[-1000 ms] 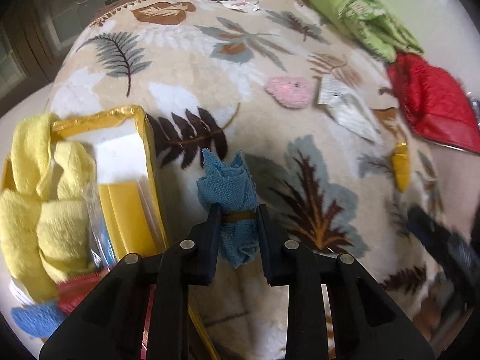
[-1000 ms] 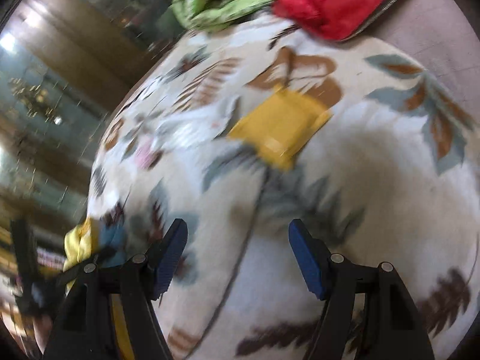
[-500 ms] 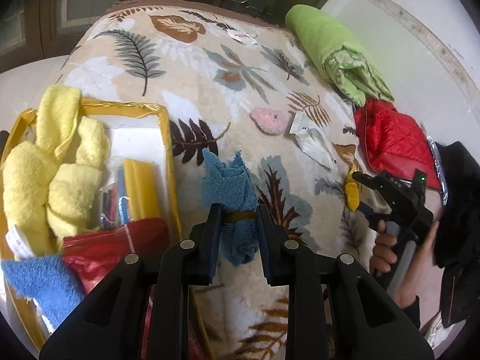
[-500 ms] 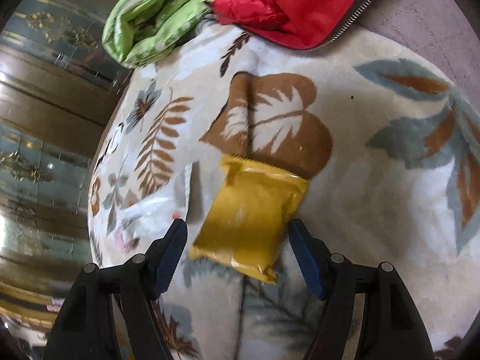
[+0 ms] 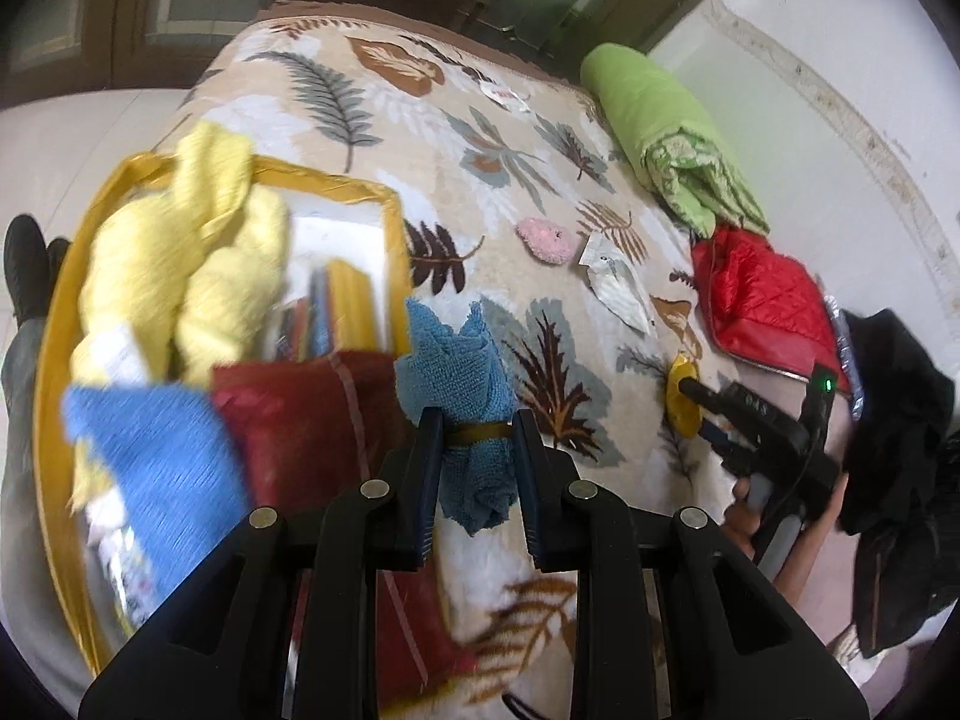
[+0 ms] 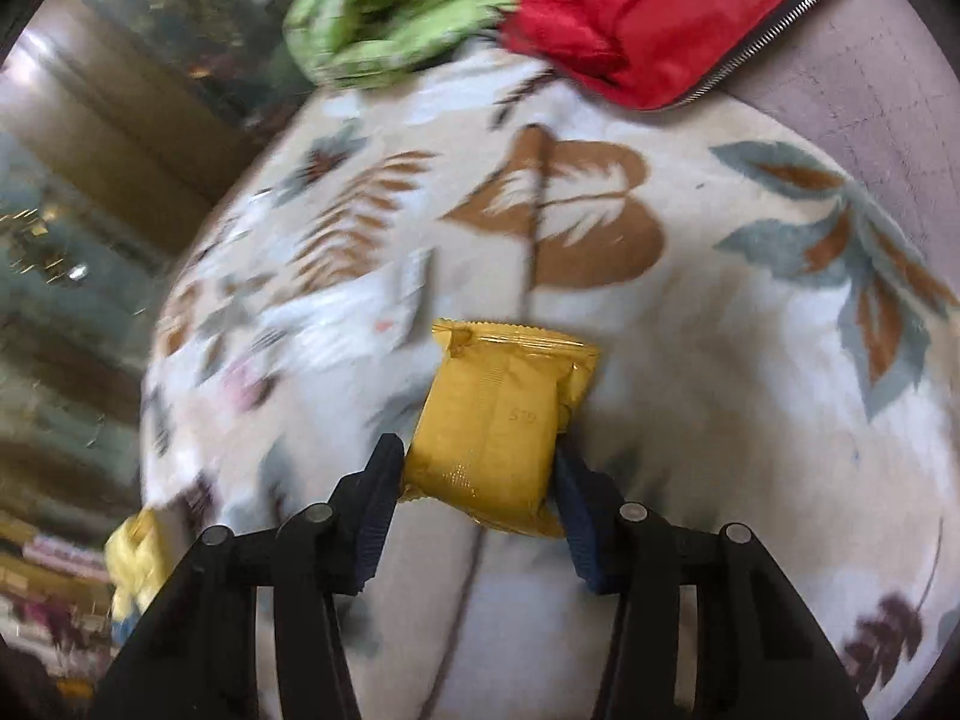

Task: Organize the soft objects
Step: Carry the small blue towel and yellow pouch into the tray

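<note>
The left gripper (image 5: 473, 444) holds a rolled blue cloth (image 5: 462, 384) with a thin yellow band around its middle. Its two fingers (image 5: 427, 462) are nearly closed and press on the cloth from both sides, right at the band. The cloth is up in the air, just right of a yellow-edged bag (image 5: 384, 204) that sits on the left side of the bed. The bag is full of soft things: yellow towels (image 5: 180, 276), a blue towel (image 5: 150, 468) and a dark red pouch (image 5: 300, 420). The bed has a leaf blanket (image 5: 420, 138) on it. A small pink puff (image 5: 545, 235) and a white wrapper (image 5: 618, 288) lie in the middle of the blanket, close to each other. A green rolled quilt (image 5: 666, 138) is at the far right, and a red jacket (image 5: 762, 306) lies just beside it, nearer. On the right side, a person's hand (image 5: 750, 510) holds the right gripper (image 6: 477, 468). Its fingers have just been closing, and a yellow packet (image 6: 498, 420) is between them. The fingers touch the packet on both sides and squeeze its near end. The packet lies on the blanket on the right side of the bed, near the red jacket.
</note>
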`<state>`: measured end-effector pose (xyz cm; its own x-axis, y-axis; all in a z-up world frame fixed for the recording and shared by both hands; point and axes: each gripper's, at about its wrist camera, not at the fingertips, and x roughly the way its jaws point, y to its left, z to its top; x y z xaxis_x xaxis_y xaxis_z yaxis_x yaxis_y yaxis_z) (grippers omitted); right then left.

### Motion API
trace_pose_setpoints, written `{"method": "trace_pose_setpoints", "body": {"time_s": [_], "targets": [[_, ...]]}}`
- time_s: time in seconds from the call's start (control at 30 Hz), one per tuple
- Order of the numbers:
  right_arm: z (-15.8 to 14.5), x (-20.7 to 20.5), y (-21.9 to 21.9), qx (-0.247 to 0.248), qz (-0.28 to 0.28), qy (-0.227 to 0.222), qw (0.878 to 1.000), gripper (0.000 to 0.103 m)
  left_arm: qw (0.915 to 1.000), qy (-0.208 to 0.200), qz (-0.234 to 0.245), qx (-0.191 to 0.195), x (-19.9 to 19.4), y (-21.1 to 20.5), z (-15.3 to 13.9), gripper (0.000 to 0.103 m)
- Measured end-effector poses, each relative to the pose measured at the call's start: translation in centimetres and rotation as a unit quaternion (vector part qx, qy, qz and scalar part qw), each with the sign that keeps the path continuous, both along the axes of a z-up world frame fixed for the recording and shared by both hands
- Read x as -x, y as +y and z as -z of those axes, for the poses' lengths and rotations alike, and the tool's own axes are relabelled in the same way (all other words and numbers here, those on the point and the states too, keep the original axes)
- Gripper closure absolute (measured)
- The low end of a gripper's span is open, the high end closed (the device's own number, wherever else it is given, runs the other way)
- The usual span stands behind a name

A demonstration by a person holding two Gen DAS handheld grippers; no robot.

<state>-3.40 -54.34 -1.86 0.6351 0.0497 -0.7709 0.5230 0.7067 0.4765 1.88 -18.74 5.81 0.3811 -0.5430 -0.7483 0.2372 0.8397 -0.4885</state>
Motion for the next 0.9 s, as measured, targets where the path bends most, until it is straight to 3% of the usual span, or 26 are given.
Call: {"method": "trace_pose_setpoints", "body": {"time_s": [0.27,0.47,0.57,0.9], "targets": [[-3.8,3.4,9.5,-0.003,-0.128,-0.074,0.989,0.057,0.9993,-0.007,-0.034,0.010,4.2,4.8,-1.4,0.081],[-6.0,4.2,15.9,-0.025,-0.217,-0.114,0.969,0.057,0.9981,-0.007,-0.058,0.018,5.6,7.6,-2.2,0.081],[-6.8,4.0,19.0,-0.032,-0.260,-0.123,0.957,0.057,0.9976,-0.017,-0.064,0.020,5.8,8.5,-2.9,0.081],[-6.0,1.8,24.5,-0.016,-0.316,-0.108,0.943,0.057,0.9967,-0.026,-0.074,0.020,4.7,10.3,-3.4,0.081]]}}
